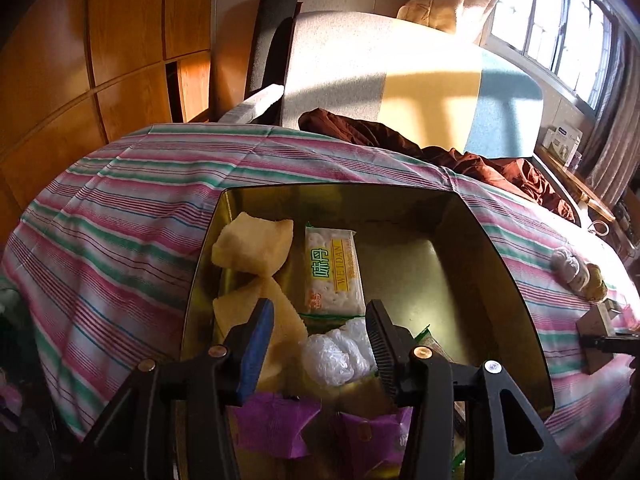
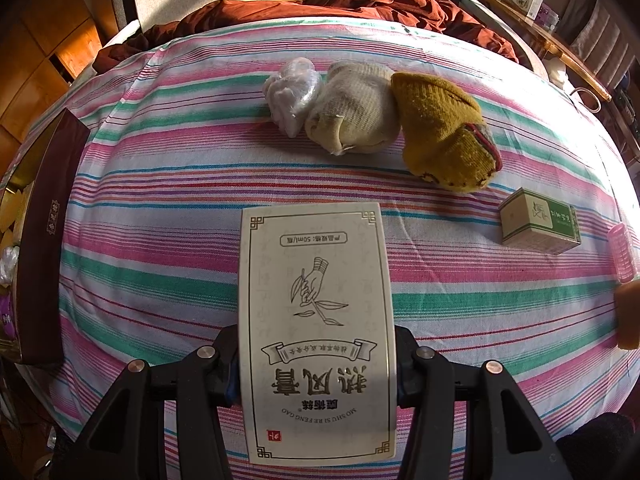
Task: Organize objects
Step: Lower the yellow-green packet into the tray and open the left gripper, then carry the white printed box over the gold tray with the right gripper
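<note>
My left gripper (image 1: 320,330) is open above a gold tin box (image 1: 472,216) on the striped bedspread. Inside lie yellow sponges (image 1: 252,246), a cracker packet (image 1: 334,270), a clear plastic bundle (image 1: 336,356) between the fingers, and purple packets (image 1: 276,420). My right gripper (image 2: 316,364) is shut on a white printed carton (image 2: 316,320), held above the bedspread. That carton and gripper also show at the right edge of the left wrist view (image 1: 596,332).
On the striped bedspread (image 2: 160,200) lie a plastic bundle (image 2: 292,92), a cream sock (image 2: 352,112), a mustard sock (image 2: 444,132), a small green box (image 2: 540,226) and a pink item (image 2: 622,252). The tin's dark outer wall (image 2: 48,240) is at left. Brown cloth (image 2: 360,4) lies beyond.
</note>
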`<state>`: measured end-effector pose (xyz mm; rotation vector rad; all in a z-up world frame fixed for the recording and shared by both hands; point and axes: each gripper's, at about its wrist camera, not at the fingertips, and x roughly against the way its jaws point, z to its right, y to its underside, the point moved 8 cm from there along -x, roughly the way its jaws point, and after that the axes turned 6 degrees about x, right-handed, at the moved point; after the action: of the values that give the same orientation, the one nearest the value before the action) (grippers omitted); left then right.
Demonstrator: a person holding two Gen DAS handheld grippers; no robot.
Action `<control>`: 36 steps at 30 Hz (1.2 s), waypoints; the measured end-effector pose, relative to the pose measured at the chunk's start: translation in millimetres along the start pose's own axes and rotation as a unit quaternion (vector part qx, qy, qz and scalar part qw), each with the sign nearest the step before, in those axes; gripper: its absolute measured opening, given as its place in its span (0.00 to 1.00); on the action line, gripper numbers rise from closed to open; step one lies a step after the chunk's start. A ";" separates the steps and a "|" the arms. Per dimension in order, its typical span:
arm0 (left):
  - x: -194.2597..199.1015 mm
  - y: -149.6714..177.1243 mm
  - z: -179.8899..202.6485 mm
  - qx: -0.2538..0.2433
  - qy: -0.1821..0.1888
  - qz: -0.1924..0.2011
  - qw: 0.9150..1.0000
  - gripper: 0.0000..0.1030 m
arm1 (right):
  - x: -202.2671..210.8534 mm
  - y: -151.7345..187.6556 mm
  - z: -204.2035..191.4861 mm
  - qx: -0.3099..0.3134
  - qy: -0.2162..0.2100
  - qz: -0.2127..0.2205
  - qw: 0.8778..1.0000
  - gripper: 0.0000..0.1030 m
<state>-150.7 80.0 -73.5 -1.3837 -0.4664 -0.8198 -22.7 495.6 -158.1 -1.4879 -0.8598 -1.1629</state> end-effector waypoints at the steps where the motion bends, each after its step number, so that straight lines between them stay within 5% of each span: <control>1: 5.3 2.8 2.0 -0.003 0.001 0.005 1.000 0.48 | 0.3 0.3 -1.3 0.001 0.000 0.000 1.000 0.52; 17: 36.5 39.5 30.7 -0.037 0.027 0.014 0.999 0.49 | 4.8 18.5 -61.3 0.064 0.002 0.017 0.998 0.51; 25: 42.5 45.0 27.0 -0.042 0.028 0.019 0.999 0.50 | 32.8 2.9 -91.6 0.067 -0.021 0.071 0.995 0.51; 36: 51.8 36.0 -7.3 -0.007 0.018 0.030 0.999 0.51 | 90.0 -46.5 -233.5 0.168 -0.098 0.158 0.968 0.51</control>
<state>-91.6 60.2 -61.4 -1.3876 -0.3895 -0.7984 -95.3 274.7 -54.5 -1.4065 -0.8652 -0.6097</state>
